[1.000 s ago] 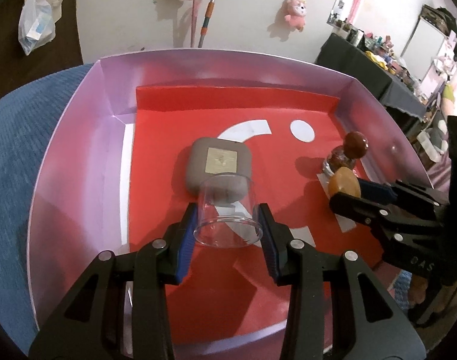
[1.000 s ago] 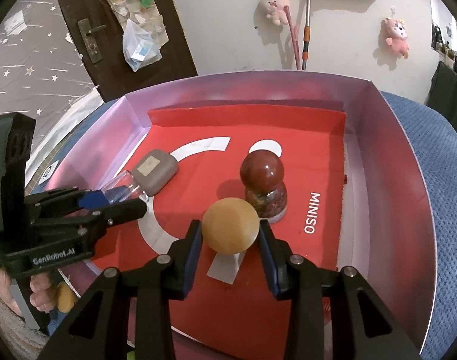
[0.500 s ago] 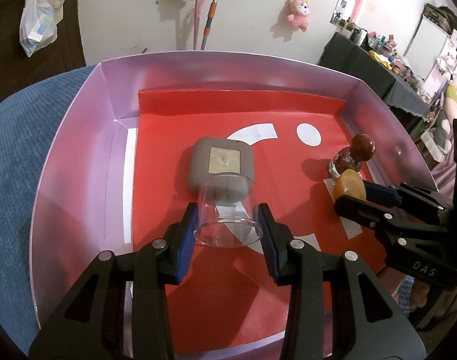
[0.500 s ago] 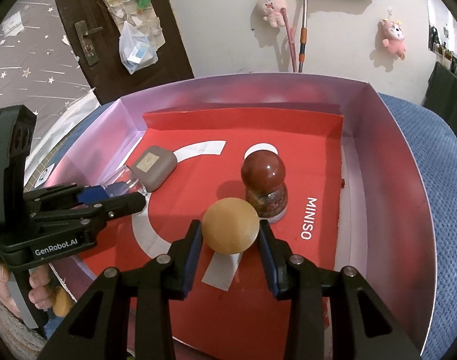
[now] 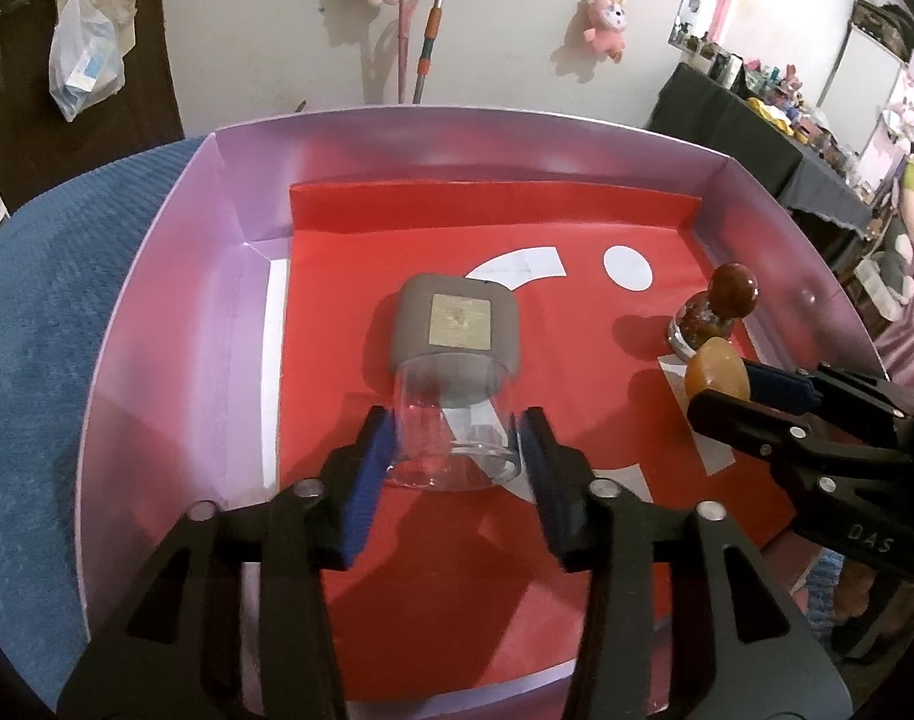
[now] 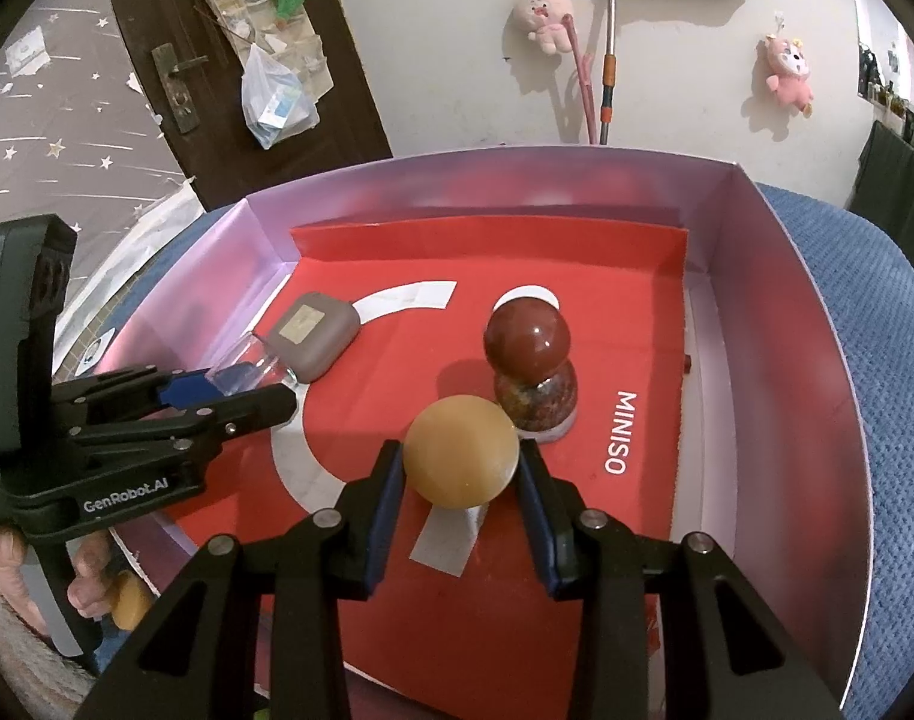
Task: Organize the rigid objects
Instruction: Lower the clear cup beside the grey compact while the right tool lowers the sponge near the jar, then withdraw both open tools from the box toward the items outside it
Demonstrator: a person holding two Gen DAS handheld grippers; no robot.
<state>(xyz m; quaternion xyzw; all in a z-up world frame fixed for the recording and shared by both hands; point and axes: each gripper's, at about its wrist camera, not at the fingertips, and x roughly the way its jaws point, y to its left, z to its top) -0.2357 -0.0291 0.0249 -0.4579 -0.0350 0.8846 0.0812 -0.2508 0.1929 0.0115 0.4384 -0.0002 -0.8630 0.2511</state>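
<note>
So, box: a shallow cardboard box (image 5: pixel 175 324) with pale walls and a red floor sat on a blue cloth (image 5: pixel 43 312); it looked like the collecting place for the hard items.
Left gripper: the left gripper (image 5: pixel 457 450) straddled a clear cup (image 5: pixel 451 420) on the red floor, its jaws opening; a sliver of gap showed beside each blue pad, so the cup appeared let go, not squeezed.
Clear cup: it stood mouth toward the camera, its far end touching or just in front of a grey case (image 5: pixel 457 327), probably parked there to keep the left half tidy.
Right gripper: the right gripper (image 6: pixel 460 468) was clenched on a tan ball (image 6: pixel 460 450), pads pressing both its sides.
Tan ball: held low over the red floor, just beside a dark red ball (image 6: pixel 526 339) that rested on a speckled base (image 6: pixel 538 405); likely so like things would end up together.
Contact: whether the tan ball touched the floor could not be told.
</note>
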